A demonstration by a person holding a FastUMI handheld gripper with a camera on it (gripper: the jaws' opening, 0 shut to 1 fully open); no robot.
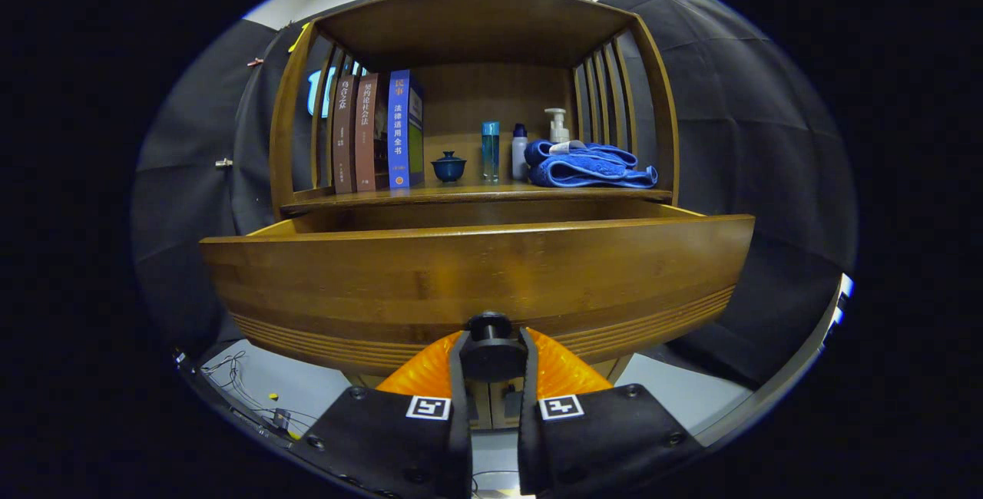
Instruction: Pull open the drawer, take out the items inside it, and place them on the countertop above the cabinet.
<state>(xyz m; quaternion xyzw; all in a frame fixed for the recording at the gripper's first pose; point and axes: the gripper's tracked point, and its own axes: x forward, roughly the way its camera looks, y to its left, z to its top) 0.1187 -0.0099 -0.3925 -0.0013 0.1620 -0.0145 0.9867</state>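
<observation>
gripper (pixel 491 357) fingers pinching the black drawer knob (pixel 490 345) | wooden drawer (pixel 476 276) pulled out | worktop (pixel 461 193) above: books (pixel 376 132), blue towel (pixel 587 165)

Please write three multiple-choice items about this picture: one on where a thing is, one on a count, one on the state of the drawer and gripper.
1. Where does the folded blue towel lie?
A. in the drawer
B. on the shelf, beside the bottles
C. on the floor

2. How many upright books stand on the shelf?
A. one
B. three
C. six

3. The brown wooden drawer is:
A. pulled out, the gripper shut on its round black knob
B. closed
C. removed

B: it lies beside the bottles.
B: three spines.
A: both fingers press on the knob.
</observation>
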